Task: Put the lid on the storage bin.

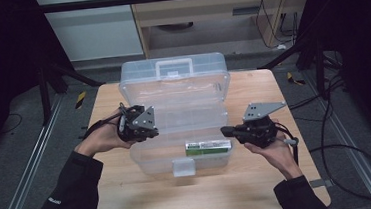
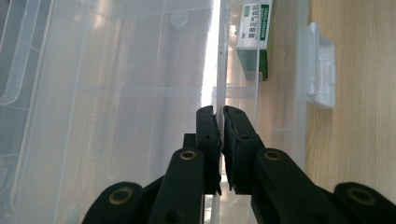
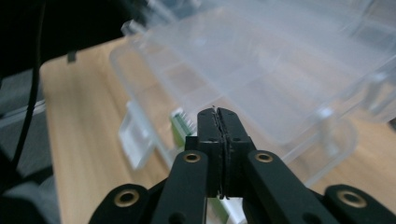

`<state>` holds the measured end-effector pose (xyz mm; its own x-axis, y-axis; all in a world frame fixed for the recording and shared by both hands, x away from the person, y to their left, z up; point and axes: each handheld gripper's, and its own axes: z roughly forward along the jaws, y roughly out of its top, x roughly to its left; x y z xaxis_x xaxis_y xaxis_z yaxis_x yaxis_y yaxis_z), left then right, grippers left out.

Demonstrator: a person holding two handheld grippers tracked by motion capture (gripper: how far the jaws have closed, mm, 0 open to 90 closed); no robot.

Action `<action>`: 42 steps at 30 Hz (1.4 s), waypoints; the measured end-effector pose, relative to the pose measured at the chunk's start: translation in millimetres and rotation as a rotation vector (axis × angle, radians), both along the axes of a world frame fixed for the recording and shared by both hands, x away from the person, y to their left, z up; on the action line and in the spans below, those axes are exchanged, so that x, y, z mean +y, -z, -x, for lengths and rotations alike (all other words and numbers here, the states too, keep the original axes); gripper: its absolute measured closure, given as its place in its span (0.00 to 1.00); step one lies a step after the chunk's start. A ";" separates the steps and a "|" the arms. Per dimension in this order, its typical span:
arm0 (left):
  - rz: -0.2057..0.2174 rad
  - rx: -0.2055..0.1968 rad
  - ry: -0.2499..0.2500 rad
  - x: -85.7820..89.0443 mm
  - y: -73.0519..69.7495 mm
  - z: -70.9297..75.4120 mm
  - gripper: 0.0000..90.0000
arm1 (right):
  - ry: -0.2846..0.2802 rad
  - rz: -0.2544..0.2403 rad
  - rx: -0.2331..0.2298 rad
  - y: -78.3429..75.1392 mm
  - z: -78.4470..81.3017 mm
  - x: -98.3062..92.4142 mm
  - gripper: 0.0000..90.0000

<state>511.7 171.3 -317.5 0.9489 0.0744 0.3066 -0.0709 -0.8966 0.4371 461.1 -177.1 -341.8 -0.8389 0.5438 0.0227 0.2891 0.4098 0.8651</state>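
A clear plastic toolbox (image 1: pixel 150 160) stands open in the middle of the wooden table, its lid (image 1: pixel 173 75) tipped back. A green and white carton (image 1: pixel 208 147) lies flat in the box's front right corner, also seen as the carton (image 2: pixel 254 37) and the carton (image 3: pixel 180 122). My left gripper (image 1: pixel 151 133) is at the box's left side, shut on a thin clear plastic edge (image 2: pixel 218 70); I cannot tell whether it is the inner tray or the box wall. My right gripper (image 1: pixel 224 130) hovers just right of the box, level, shut with nothing between its jaws (image 3: pixel 218 112).
The box's white front latch (image 1: pixel 184 167) hangs over the front wall, also the latch (image 2: pixel 321 65). Bare wooden table (image 1: pixel 259 179) lies in front of and beside the box. Black cables (image 1: pixel 347 147) trail on the floor at the right.
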 end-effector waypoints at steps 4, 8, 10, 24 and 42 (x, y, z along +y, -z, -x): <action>0.005 0.000 0.002 0.4 0.6 0.2 0.94 | 0.074 -0.049 -0.038 -8.9 -10.0 -1.4 1.00; 0.010 0.003 0.002 1.0 1.3 0.6 0.94 | 0.132 -0.092 -0.055 -15.3 -23.2 -0.5 1.00; 0.017 0.004 0.016 0.6 2.0 0.2 0.94 | 0.168 -0.107 -0.058 -16.3 -30.8 0.0 1.00; 0.013 0.009 0.012 2.0 4.6 3.3 0.94 | 0.312 -0.151 -0.055 -17.3 -65.1 1.1 1.00; 0.081 0.032 0.025 -2.2 12.9 1.6 0.75 | 0.323 -0.143 -0.059 -20.4 -64.3 0.7 1.00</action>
